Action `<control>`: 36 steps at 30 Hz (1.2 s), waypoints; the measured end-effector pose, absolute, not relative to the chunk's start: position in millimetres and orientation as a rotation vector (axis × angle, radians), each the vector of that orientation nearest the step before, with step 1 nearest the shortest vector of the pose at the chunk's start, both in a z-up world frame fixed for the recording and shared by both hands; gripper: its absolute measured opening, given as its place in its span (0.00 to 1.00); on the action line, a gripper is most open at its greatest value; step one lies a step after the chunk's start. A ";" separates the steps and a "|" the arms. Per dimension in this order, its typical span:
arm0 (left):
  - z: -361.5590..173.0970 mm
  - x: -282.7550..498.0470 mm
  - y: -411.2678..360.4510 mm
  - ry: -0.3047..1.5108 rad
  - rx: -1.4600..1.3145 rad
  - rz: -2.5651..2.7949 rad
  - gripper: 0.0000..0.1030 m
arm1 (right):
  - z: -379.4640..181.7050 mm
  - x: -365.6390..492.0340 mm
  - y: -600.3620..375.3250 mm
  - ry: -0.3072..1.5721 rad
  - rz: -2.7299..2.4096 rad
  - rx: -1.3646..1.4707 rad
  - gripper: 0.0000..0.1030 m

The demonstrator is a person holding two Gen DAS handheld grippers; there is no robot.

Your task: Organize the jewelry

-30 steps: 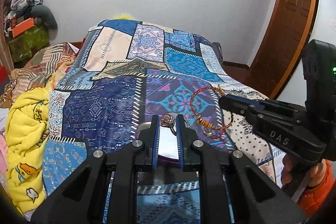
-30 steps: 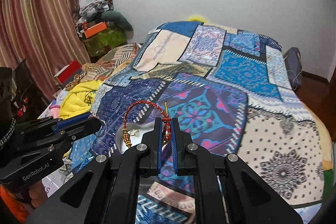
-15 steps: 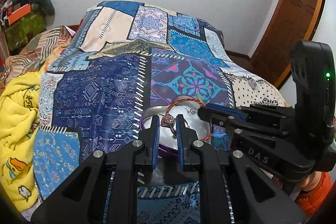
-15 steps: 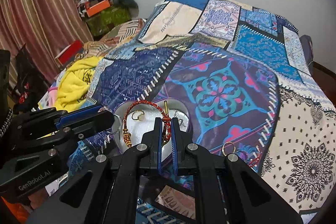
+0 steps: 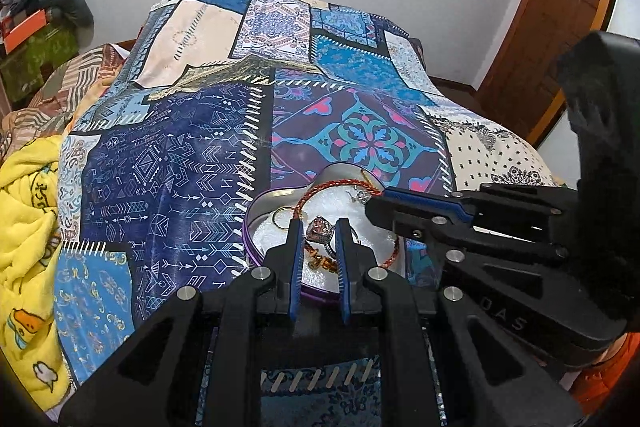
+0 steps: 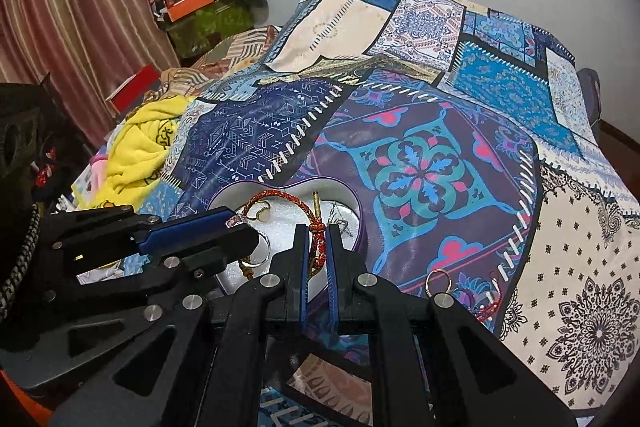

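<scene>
Patchwork bedspread carries a heart-shaped tin directly beneath both tools. Left gripper pinches a ring, and right gripper, at its 3 o'clock, is clamped on a red cord bracelet looping toward 11 o'clock over the tin.

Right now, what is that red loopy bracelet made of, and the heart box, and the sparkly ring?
The bracelet looks like braided red and orange cord: you can see the twisted strands. The heart box seems to be metal, shiny grey inside, purple outside, with white padding. The ring in the left claw looks like silvery metal around a pinkish faceted stone; glass or gem, I cannot tell.
</scene>
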State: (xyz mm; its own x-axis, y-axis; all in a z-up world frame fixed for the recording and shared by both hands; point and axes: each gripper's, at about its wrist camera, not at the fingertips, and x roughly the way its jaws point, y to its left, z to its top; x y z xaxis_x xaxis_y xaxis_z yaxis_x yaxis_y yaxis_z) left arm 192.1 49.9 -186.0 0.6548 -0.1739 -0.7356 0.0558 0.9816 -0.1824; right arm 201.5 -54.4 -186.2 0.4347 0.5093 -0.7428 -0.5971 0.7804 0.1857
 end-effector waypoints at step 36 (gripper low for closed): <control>-145.4 152.5 16.6 0.807 -0.101 -0.105 0.28 | -144.8 175.0 -141.9 0.803 0.542 -0.068 0.30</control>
State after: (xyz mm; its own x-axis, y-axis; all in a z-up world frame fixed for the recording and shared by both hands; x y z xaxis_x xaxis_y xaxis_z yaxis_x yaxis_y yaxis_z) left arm 152.5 16.6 -145.4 0.6869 -0.1319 -0.7147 0.0551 0.9900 -0.1299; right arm 175.0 -141.9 -144.8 0.5662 0.4359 -0.6996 -0.4860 0.8621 0.1437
